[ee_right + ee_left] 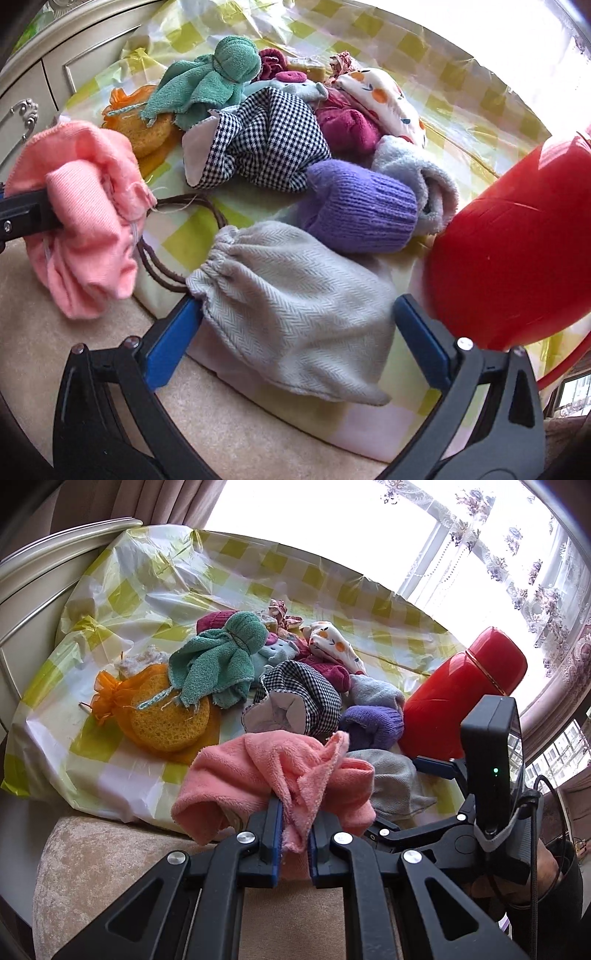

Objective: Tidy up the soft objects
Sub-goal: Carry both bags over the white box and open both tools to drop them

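A closed grey drawstring pouch [295, 302] is straddled, unpressed, by the wide right hand-held gripper [299, 332]. The pink cloth [273, 779] is pinched by the left hand-held gripper [295, 834]. Brown cords [173, 236] are seen only from the right wrist.

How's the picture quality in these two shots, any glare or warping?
Left wrist view: the window is blown out white behind the pink cloth; strong fisheye bend at the edges. Right wrist view: even light, the grey pouch sharp, the red bottle bulging with distortion.

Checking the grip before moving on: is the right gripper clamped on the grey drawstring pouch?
No, the right gripper stands wide open, pads clear of the grey drawstring pouch between them.
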The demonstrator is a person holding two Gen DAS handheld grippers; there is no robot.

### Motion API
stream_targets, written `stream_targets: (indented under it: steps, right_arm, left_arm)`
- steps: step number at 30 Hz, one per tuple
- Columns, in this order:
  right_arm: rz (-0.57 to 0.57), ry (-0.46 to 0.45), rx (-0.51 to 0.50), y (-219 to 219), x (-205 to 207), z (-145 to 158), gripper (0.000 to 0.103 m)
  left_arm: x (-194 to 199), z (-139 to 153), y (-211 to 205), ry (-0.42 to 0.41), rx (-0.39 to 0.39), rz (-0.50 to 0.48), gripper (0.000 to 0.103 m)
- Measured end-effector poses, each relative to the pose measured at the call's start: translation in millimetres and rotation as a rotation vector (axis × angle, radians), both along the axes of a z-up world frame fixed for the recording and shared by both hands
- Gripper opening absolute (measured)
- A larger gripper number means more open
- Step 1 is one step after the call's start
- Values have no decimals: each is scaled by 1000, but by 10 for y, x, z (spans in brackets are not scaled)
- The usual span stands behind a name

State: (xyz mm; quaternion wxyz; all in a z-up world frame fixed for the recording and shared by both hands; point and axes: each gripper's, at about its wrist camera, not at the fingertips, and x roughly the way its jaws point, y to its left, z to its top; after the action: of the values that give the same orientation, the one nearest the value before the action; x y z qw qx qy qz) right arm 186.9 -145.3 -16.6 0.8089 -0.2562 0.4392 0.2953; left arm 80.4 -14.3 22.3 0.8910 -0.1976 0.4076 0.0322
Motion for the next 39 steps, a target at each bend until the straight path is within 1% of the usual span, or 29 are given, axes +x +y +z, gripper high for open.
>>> stream_targets:
  steps: [1,3,5,8,9,10,11,14,19,21,25,27,33,39]
  right_arm:
    - [4,-6,-2,4,7,-1,92]
    - [14,-10,10,-3,-18,30,73]
    - [21,0,39,-38,-75,85,60]
    - [8,10,85,-107,-178,169,43]
    - [0,18,106,-150,-214,196,34]
    - [-14,30,131,-206,-243,223,30]
    - [-32,40,156,-272,-266,252,25]
    - [-92,63,233,-517,-342,337,21]
    - [-171,68,323,-927,-504,489,19]
    - [-207,71,346,-1121,-574,528,18]
    - [-296,60,360,-1542,-729,596,18]
    - [-352,39,353,-1759,-806,638,18]
    - [-542,-38,277,-2384,-989,728,18]
    - [-748,-72,226,-3047,-1131,743,19]
  left_arm:
    - [4,-9,-1,2,0,-1,11]
    - [9,-12,-5,5,2,-3,11]
    - [4,-1,-9,1,6,-2,11]
    - [-5,17,-28,-2,13,-6,11]
    - [-10,27,-40,-4,13,-10,11]
    - [-17,41,-54,-7,13,-15,11]
    - [-25,55,-76,-10,15,-19,11]
    - [-30,89,-181,-18,17,-48,11]
    - [-16,128,-400,-24,11,-99,11]
    - [-17,155,-516,-30,12,-126,11]
    - [-10,190,-817,-37,0,-200,11]
    - [17,205,-1013,-39,-8,-250,11]
    - [86,272,-1728,-56,-36,-429,11]
    - [107,331,-2391,-53,-84,-599,11]
